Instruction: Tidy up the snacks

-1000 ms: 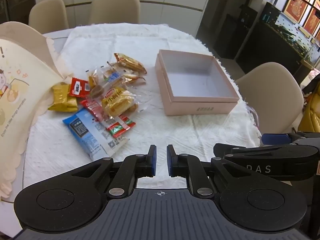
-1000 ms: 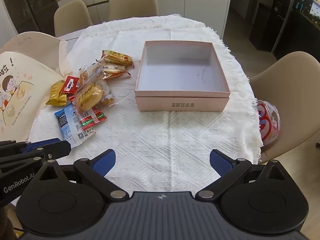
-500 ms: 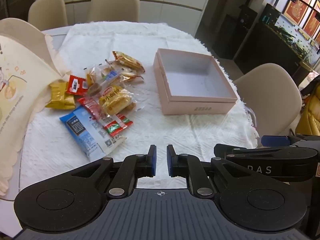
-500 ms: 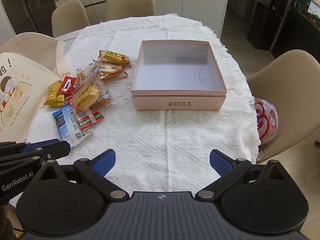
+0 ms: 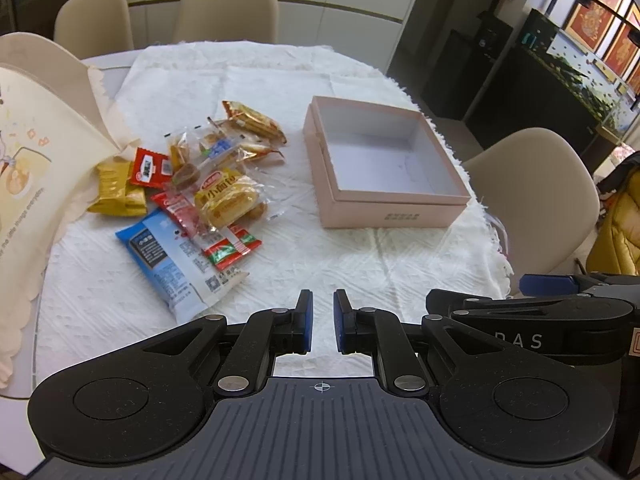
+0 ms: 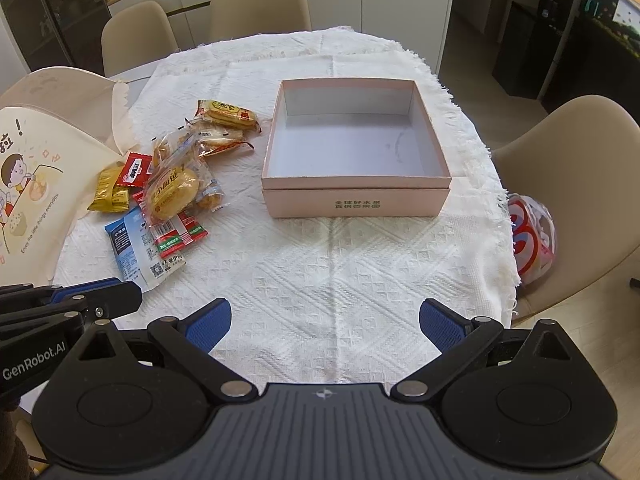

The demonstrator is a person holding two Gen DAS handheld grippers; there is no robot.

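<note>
Two grippers over the near table edge | left gripper [image 5: 321, 322]: fingers nearly closed, narrow gap, holding nothing | right gripper [image 6: 325, 322]: fingers spread wide, empty | snack pile [image 6: 172, 188]: on white cloth, left of open pink box [image 6: 356, 194]

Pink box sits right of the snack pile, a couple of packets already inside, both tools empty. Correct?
Not quite: the pink box holds nothing; the right wrist view shows its bare white floor. It does sit right of the snack pile, and the left tool and right tool are both empty.
</note>
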